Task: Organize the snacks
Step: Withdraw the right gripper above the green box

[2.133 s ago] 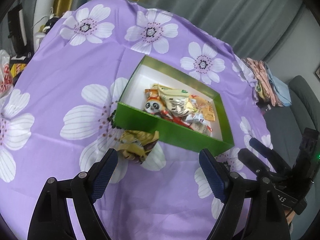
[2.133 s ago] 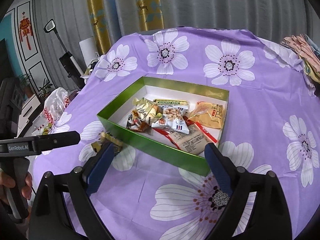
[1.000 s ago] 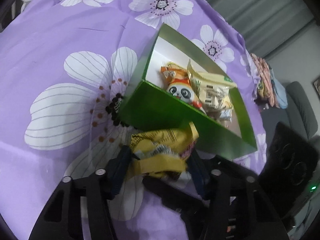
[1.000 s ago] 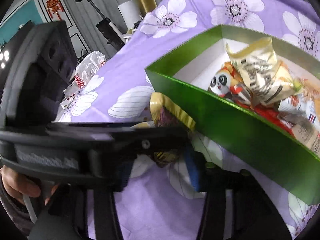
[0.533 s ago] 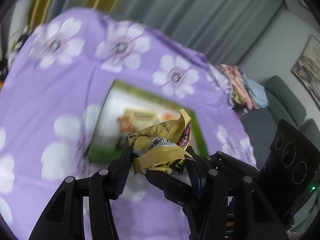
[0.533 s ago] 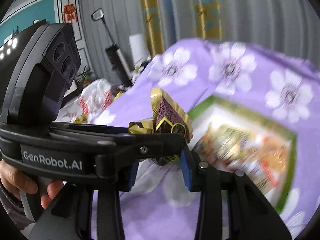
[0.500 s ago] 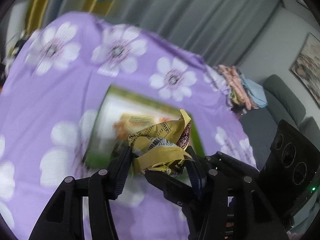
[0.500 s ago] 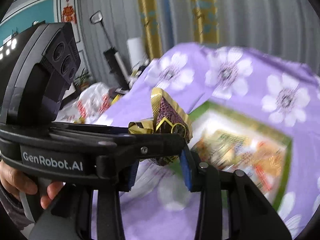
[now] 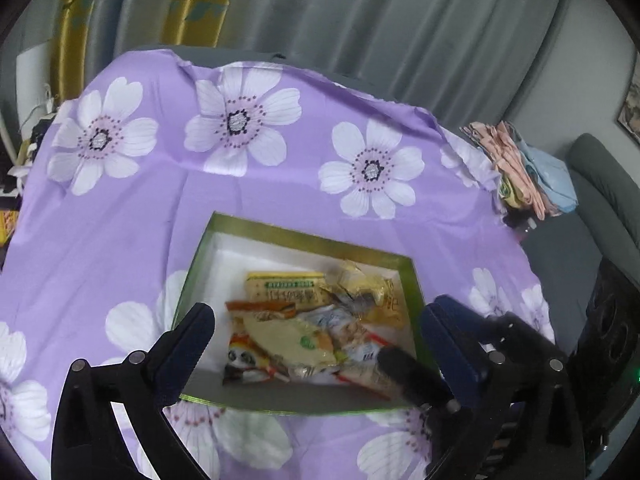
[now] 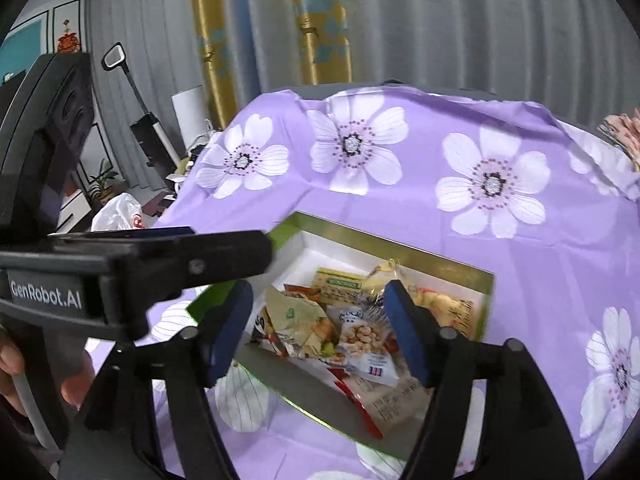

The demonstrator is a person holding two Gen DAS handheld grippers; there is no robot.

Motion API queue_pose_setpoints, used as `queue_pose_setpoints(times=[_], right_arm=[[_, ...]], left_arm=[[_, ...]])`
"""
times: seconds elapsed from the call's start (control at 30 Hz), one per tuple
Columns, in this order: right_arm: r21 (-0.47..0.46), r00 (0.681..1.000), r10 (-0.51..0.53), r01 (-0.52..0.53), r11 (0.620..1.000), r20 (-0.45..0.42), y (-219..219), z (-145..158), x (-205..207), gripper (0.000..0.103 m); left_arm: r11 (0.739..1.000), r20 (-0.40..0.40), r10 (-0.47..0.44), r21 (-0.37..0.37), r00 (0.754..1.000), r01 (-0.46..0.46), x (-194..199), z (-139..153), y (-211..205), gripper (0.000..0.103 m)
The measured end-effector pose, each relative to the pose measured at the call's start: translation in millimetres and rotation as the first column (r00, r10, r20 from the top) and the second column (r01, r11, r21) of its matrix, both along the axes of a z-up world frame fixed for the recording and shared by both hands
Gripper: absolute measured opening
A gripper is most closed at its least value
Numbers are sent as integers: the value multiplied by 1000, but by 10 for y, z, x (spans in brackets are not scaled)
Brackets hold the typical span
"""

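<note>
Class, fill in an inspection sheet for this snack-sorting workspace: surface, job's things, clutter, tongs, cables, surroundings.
Surface: purple flowered cloth, lightly creased.
Job's things: green box with snack packets piled inside, including a panda packet.
Clutter: folded clothes beyond the cloth's far right edge.
Tongs: left tongs and right tongs both open, empty, above the box.
Cables: nothing seen.
Surroundings: grey curtains, upright vacuum, white plastic bag.

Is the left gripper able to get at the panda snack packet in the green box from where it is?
Probably yes. The left gripper is open and empty right over the green box, which has no lid. The panda packet lies near the front wall, partly under another packet.
</note>
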State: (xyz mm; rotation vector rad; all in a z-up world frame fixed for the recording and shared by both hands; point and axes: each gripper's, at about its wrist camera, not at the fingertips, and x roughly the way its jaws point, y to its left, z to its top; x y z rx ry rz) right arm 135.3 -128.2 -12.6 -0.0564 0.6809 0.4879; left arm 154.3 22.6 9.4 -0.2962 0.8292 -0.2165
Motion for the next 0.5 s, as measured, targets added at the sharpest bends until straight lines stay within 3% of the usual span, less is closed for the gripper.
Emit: queue_pose_setpoints(times=[0.1,0.33,0.5], right_arm=[[-6,1000,-24,24,1000,4,-55,96,-113,81],[-14,1000,-20,20,1000,6,-147,356,-315,83],[-14,999,-31,31,999,21,-228,485,-403,84]], left_arm=[[999,-14,37,41,999,-36,-139,78,18,102],[995,-8,90,53,996,-90,-361,298,48,102],[978,33,148,146,988,-151,-452,470,-29,102]])
